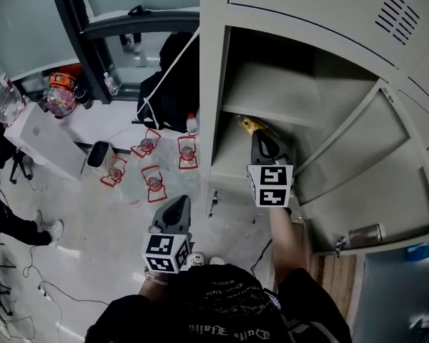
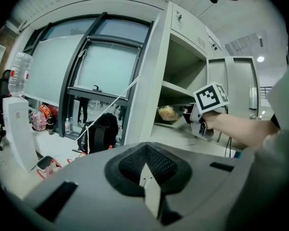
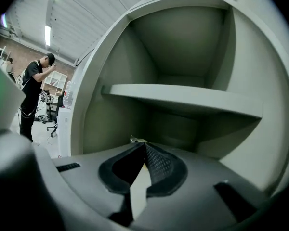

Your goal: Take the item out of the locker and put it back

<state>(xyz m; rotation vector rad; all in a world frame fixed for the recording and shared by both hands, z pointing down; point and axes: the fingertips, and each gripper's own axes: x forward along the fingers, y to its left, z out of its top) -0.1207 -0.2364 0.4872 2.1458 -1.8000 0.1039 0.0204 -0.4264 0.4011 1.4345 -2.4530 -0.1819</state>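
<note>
The right arm [image 1: 286, 231] reaches forward, bare forearm extended, with the right gripper [image 1: 263, 138] pointing ahead and its jaws pressed together, while the left gripper [image 1: 177, 204] is held back close to the body, lower and to the left, jaws together too, nothing between them.

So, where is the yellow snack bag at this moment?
In the head view the yellow snack bag is inside the open locker, under its shelf, held at the tip of the right gripper.
</note>
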